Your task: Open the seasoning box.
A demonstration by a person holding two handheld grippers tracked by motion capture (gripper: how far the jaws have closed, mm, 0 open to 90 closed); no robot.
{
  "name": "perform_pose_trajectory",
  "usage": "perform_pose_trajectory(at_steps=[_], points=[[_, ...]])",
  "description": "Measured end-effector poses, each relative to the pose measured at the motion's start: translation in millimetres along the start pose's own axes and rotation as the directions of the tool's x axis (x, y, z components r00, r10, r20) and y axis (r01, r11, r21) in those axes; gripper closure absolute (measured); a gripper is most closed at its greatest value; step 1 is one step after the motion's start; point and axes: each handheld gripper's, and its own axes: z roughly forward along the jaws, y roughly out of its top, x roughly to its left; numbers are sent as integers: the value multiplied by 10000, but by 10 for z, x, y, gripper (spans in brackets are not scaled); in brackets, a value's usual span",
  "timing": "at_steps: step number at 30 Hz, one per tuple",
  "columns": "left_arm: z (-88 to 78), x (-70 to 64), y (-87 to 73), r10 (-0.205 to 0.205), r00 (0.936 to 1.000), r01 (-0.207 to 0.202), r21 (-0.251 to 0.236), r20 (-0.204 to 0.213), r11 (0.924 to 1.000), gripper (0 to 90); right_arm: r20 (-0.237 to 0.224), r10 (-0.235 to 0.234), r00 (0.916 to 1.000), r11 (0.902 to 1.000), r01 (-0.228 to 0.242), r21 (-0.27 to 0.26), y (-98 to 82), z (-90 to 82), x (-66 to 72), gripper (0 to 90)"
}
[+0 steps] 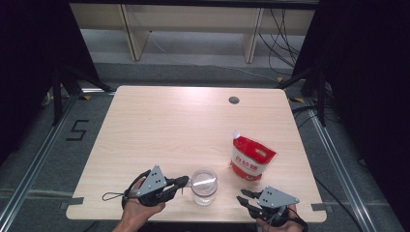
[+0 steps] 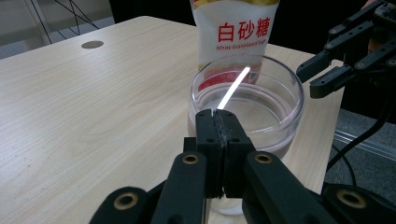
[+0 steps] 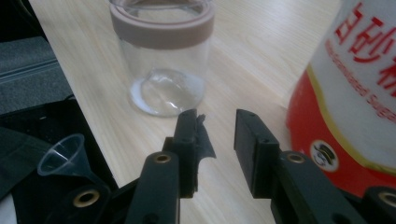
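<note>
A clear glass jar (image 1: 204, 186) with a pinkish band under its glass lid stands near the table's front edge. My left gripper (image 1: 183, 182) lies just left of it, shut. In the left gripper view its jaws (image 2: 218, 119) press together with the tips at the near rim of the jar (image 2: 261, 107); I see nothing between them. A red and white sugar bag (image 1: 251, 159) stands upright behind and right of the jar. My right gripper (image 1: 243, 195) is at the front right, its jaws (image 3: 217, 130) apart and empty, pointing between the jar (image 3: 163, 60) and the bag (image 3: 355, 93).
The wooden table (image 1: 159, 125) has a round cable hole (image 1: 234, 100) at the back. A small clear funnel (image 3: 63, 156) shows past the table's front edge, over something dark. The right gripper (image 2: 329, 70) also shows beyond the jar in the left gripper view.
</note>
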Motion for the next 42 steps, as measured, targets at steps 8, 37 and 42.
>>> perform_pose_trajectory(at_steps=[8,37,42], points=[[0,1,-4,-21,10000,22,-34,30,10000,881,171,-263,9995,9937,280,-1084,153,63,78,835],[0,-2,-22,-203,9998,204,-143,42,9997,881,-125,-1054,9944,9932,1047,-504,436,392,163,900],[-11,-3,-20,-178,9998,178,-27,-31,9998,880,-116,-1150,9933,9916,1141,-606,479,402,182,900]])
